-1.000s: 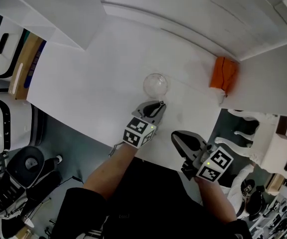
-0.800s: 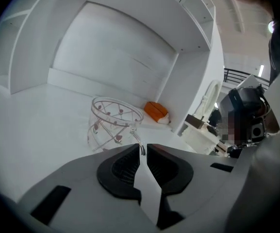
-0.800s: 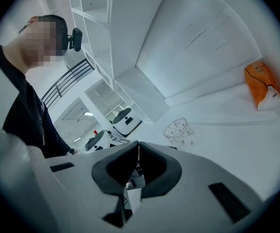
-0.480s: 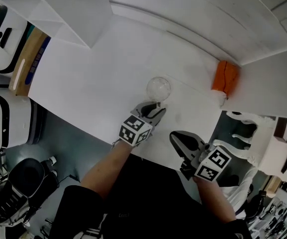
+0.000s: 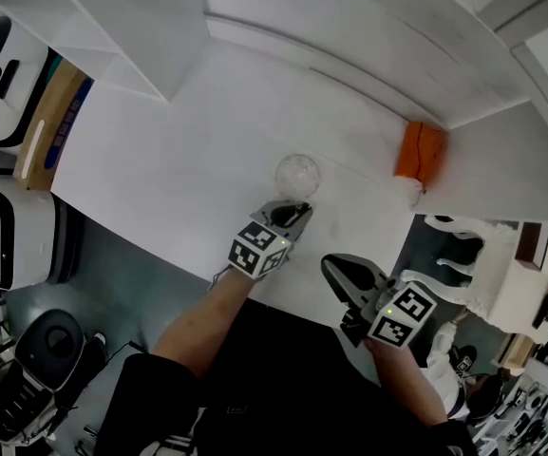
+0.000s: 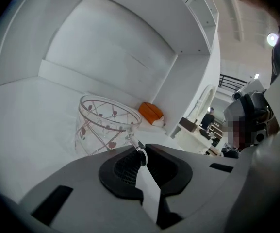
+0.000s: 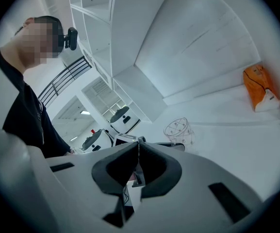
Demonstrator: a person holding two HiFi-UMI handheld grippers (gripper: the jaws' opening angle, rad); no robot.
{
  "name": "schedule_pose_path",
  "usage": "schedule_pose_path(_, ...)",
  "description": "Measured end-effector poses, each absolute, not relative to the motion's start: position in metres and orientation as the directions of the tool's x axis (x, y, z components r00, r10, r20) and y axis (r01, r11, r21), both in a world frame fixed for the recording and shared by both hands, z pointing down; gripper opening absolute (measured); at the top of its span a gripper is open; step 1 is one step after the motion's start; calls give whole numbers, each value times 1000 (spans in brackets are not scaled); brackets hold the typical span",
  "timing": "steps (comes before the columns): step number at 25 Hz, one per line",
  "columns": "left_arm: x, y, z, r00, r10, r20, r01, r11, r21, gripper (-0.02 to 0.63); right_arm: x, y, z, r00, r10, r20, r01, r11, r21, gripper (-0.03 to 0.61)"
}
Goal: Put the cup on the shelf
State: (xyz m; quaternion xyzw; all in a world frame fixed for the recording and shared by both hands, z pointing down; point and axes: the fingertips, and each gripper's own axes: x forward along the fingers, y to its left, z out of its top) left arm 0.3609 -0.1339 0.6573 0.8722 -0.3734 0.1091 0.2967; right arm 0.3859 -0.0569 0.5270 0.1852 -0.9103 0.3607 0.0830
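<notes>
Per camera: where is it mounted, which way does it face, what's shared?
Head view: on the head, steeply down at the table; arms, left gripper, right gripper show.
Left gripper view: on the left gripper, along jaws that have just been closing on the cup handle.
Right gripper view: on the right gripper, along its shut jaws across the table.
Shared by all: cup, orange object.

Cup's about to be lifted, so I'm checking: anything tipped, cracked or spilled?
Nothing stands out. The cup stands upright on the white surface with no spill around it. The left gripper has just been closing its jaws on the handle.
</notes>
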Motion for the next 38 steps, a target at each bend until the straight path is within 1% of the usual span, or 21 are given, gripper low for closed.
schedule_pose_path(4,364,-131,647,726,-572,380,-686,-578,441,31,387,-59,523,-919,-278,278,-394,675,-624,17)
schedule_pose_path(9,370,-132,625,735,-578,354,-678,-611,409,21,388,-56,515,-925,-283,253,-379,686,-621,17)
schedule_pose_path(17,364,-143,607,696,-598,397,-718,-582,382,21,409,-55,500,-924,-314,218,-380,684,-623,17)
schedule_pose_path(25,370,-129,565,693,-623,363,-721,-593,358,21,431,-46,497,-921,-333,200,-381,674,-632,17)
schedule_pose_path(33,364,-106,526,692,-650,315,-720,-593,360,21,419,-51,476,-928,-333,167,-365,720,-590,17)
schedule_pose_path(38,340,-90,501,705,-654,275,-706,-610,360,21,388,-42,466,-928,-342,145,-360,728,-584,17)
